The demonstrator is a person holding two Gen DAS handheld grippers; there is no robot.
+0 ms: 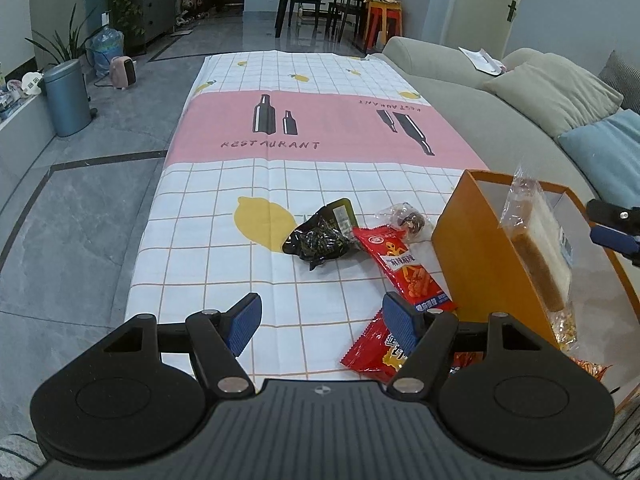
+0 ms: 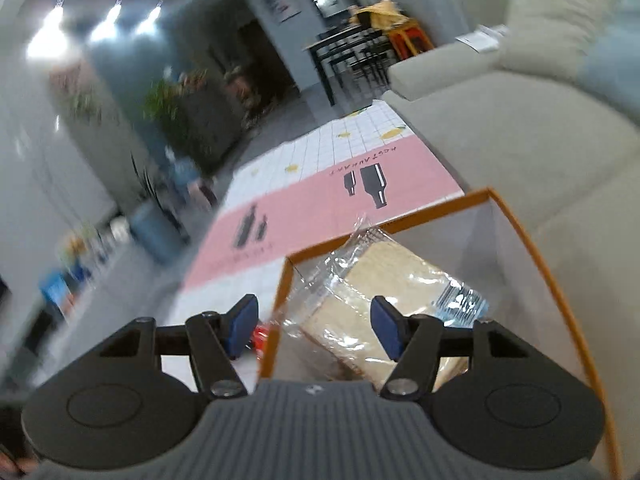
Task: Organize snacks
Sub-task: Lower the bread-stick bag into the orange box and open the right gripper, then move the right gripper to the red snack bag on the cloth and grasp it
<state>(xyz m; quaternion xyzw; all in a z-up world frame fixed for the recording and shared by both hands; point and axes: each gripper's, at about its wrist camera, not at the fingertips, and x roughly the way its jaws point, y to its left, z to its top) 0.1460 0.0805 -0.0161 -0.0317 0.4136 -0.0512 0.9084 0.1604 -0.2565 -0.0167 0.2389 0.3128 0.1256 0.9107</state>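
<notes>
Right gripper [image 2: 314, 326] hovers over the near-left corner of the orange box [image 1: 472, 256], tongs spread, nothing pinched; the clear-wrapped sandwich [image 2: 384, 280] sits inside the box, leaning on its left wall, top seal poking above the rim. Left gripper [image 1: 320, 326] hangs low over the near edge of the table, tongs spread wide and empty, its right pad just above a red crinkly snack bag [image 1: 370, 354]. Still loose on the checked tablecloth [image 1: 224, 184], all near the box's left wall: a long red foil pack [image 1: 404, 268], a glossy black vacuum pouch [image 1: 320, 236], and a small clear packet of brown round pieces [image 1: 406, 220]. Judged step: sandwich drop-off done, next pick pending (probably the nearest red bag for the left). To do it well: lift the right clear before swinging away so a pad doesn't snag the wrapper seal; come down flat on the bag and pinch at a crimped edge, since the film is slick and puffy. The box looks like thin, stiff card with a white inside and may slide if nudged.
</notes>
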